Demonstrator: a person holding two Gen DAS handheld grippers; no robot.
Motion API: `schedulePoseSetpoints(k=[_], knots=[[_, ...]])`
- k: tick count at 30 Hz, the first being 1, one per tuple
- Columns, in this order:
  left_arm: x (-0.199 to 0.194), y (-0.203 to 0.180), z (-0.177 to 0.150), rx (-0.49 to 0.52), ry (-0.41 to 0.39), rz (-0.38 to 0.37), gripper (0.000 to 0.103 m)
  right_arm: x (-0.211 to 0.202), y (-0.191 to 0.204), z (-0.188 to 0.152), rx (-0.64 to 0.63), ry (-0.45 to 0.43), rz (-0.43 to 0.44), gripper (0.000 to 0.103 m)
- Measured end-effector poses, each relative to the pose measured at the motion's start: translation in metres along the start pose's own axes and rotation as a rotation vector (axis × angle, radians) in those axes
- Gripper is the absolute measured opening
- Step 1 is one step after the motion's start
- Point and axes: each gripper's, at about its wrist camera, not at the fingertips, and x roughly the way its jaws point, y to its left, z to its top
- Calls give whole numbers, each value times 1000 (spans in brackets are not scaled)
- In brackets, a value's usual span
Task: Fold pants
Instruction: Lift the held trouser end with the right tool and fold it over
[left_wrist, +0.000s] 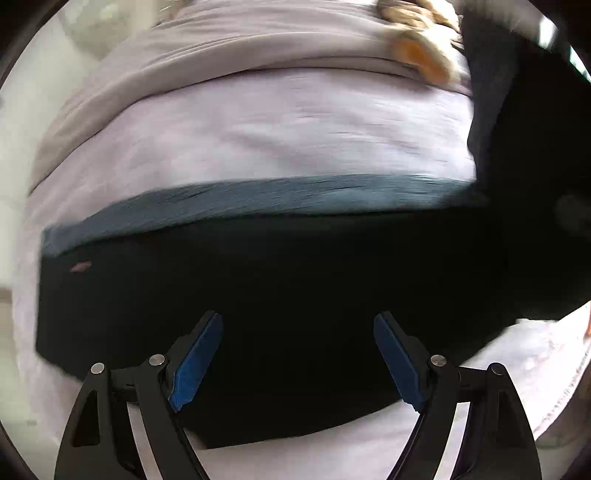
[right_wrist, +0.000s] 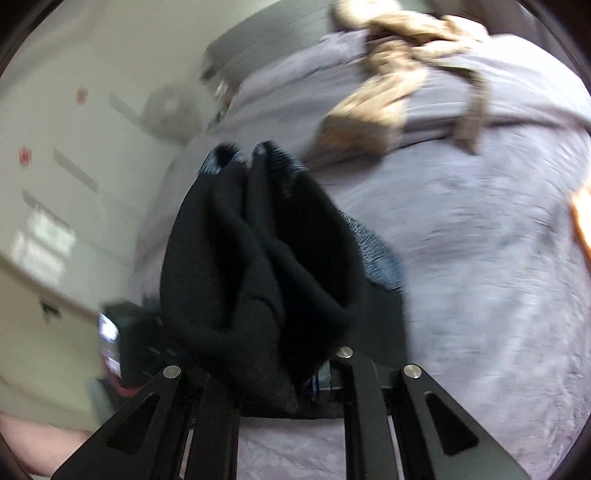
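Observation:
The black pants (left_wrist: 258, 295) lie as a wide folded band across a pale lilac bed cover (left_wrist: 277, 129), with a grey-blue inner layer (left_wrist: 258, 195) showing along their far edge. My left gripper (left_wrist: 297, 354) is open just above the near part of the pants and holds nothing. In the right wrist view a bunched end of the black pants (right_wrist: 258, 266) is lifted and drapes over my right gripper (right_wrist: 273, 369), which is shut on it. The right fingertips are hidden under the cloth.
A tan and orange crumpled garment (right_wrist: 391, 85) lies on the bed cover (right_wrist: 480, 258) at the far side; it also shows in the left wrist view (left_wrist: 421, 40). A cream wall (right_wrist: 74, 110) and the bed's edge are to the left.

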Motion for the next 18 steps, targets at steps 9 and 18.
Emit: schedulePoseSetpoints(k=[9, 18], knots=[[-9, 122, -23, -135, 30, 83, 85, 147, 142, -92, -465, 237, -500, 40], [-31, 144, -3, -137, 3, -54, 85, 87, 164, -96, -431, 215, -312, 53]])
